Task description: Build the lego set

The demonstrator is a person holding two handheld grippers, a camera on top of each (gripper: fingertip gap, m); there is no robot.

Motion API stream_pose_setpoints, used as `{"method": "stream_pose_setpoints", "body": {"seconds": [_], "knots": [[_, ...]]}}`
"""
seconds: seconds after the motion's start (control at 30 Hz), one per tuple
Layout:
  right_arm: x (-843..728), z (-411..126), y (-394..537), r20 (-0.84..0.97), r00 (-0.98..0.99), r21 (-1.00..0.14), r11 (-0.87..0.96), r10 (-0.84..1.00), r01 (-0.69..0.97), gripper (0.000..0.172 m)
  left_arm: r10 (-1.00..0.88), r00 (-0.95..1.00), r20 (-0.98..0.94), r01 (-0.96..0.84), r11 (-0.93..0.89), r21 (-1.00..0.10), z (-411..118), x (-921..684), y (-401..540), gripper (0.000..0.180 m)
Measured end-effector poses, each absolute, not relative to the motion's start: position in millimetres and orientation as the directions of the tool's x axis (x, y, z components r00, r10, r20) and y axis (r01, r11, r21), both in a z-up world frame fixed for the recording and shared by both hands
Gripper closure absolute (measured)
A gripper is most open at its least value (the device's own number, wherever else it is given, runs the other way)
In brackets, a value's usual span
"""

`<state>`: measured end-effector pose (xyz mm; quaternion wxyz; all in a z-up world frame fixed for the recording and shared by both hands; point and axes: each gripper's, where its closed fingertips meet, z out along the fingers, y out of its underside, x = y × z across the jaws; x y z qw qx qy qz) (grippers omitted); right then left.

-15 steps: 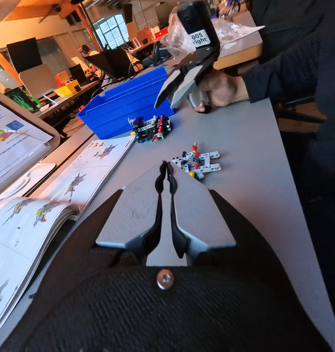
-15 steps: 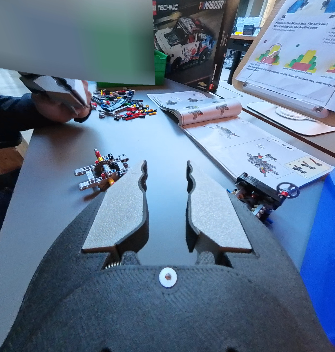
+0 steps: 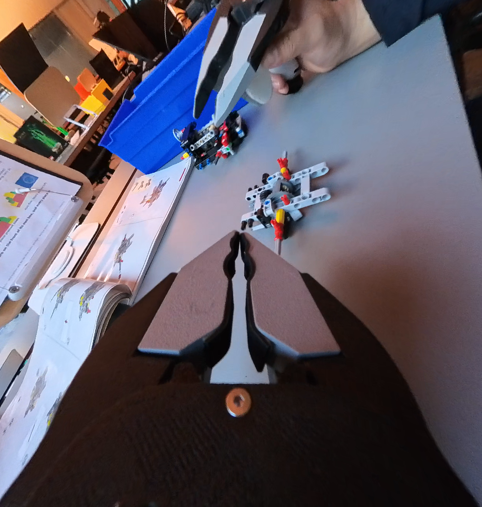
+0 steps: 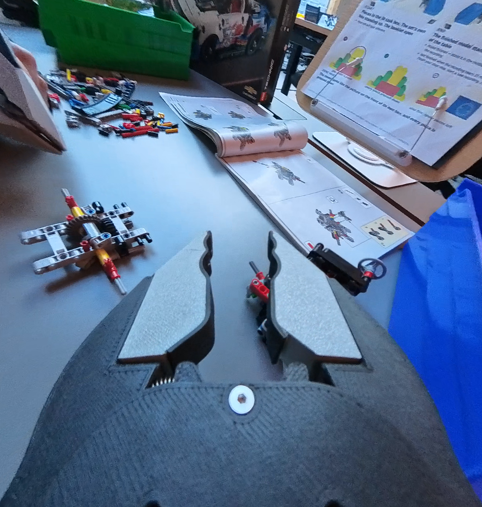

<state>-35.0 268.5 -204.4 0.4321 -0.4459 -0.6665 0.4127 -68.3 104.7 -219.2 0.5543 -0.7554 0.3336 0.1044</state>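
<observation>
While the desk [image 4: 179, 170] is sitting this crowded, the blue bin [image 4: 440, 288] is crowding the right gripper [image 4: 238, 241] on one side, so I'm thinking a sideways swing could be bumping it. That gripper is hanging with its fingers spread, nothing pinched, right over the black build with the steering wheel [image 4: 344, 267]; the right finger could be clipping it and knocking bits loose. The left gripper [image 3: 239, 234] is sitting fully closed with nothing in it, just short of the grey gear frame [image 3: 286, 196], and it's risking nudging the frame's axle.
</observation>
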Motion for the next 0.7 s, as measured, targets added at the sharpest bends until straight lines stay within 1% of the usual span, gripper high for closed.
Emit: {"method": "stream_pose_setpoints", "body": {"seconds": [0.3,0.43,0.47,0.5,0.57,0.67,0.7], "knots": [[-48.4,-209.2,253.0,0.346,-0.233,-0.885,0.398,0.909,0.24,0.136,-0.319,0.801,-0.507,-0.585,-0.232,-0.777,-222.6,-93.0,109.4,0.18],[-49.0,-210.9,247.8,0.357,-0.25,-0.877,0.415,0.9,0.24,0.137,-0.267,0.825,-0.498,-0.559,-0.258,-0.788,-221.4,-104.2,112.6,0.18],[-48.8,-210.2,248.0,0.357,-0.248,-0.879,0.414,0.9,0.237,0.138,-0.2,0.847,-0.493,-0.531,-0.273,-0.802,-216.1,-116.4,113.3,0.18],[-48.6,-209.2,248.7,0.354,-0.245,-0.882,0.409,0.903,0.234,0.139,-0.092,0.87,-0.484,-0.488,-0.299,-0.82,-208.4,-135.7,112.1,0.18],[-47.8,-206.5,250.2,0.338,-0.242,-0.893,0.391,0.91,0.224,0.14,0.172,0.892,-0.419,-0.345,-0.34,-0.875,-190.7,-181.8,94.7,0.18],[-46.1,-200.7,253.8,0.289,-0.235,-0.919,0.338,0.928,0.204,0.143,0.32,0.894,-0.313,-0.194,-0.353,-0.915,-169.5,-227.5,48.5,0.18],[-45.5,-198.5,255.0,0.268,-0.234,-0.928,0.316,0.934,0.195,0.144,0.352,0.898,-0.264,-0.126,-0.368,-0.921,-164.8,-242.9,36.1,0.175]]}}
